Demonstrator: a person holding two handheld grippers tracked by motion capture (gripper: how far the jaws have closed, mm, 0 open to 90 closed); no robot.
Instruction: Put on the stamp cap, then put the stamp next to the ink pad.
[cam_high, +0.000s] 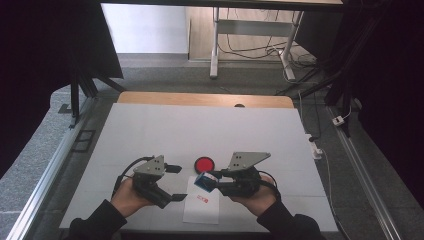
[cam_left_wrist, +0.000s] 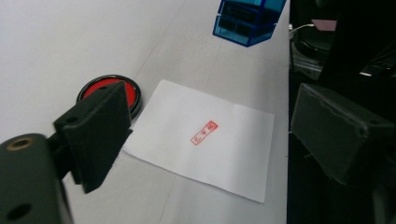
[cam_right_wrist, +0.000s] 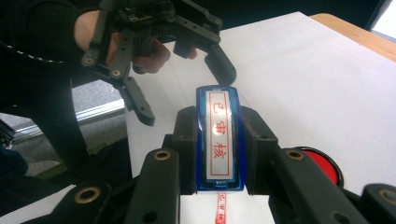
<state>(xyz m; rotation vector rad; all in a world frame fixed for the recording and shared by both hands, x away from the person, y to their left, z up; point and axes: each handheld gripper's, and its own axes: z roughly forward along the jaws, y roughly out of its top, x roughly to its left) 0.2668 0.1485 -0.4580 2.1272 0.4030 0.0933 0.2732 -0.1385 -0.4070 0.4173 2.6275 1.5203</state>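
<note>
Hovering at left: left hand-held gripper (cam_high: 176, 183), jaws wide apart, nothing between them. Just right of it, white paper sheet (cam_high: 202, 206) flat on counter (cam_high: 150, 130), red imprint (cam_left_wrist: 204, 132) already at its centre. Beyond paper's far edge, round red ink pad (cam_high: 204, 164). Right hand-held gripper (cam_high: 212, 181) clamps blue stamp (cam_high: 203, 180) across its narrow sides, long axis along jaws, raised over paper's top corner, nearer pad than left gripper.
</note>
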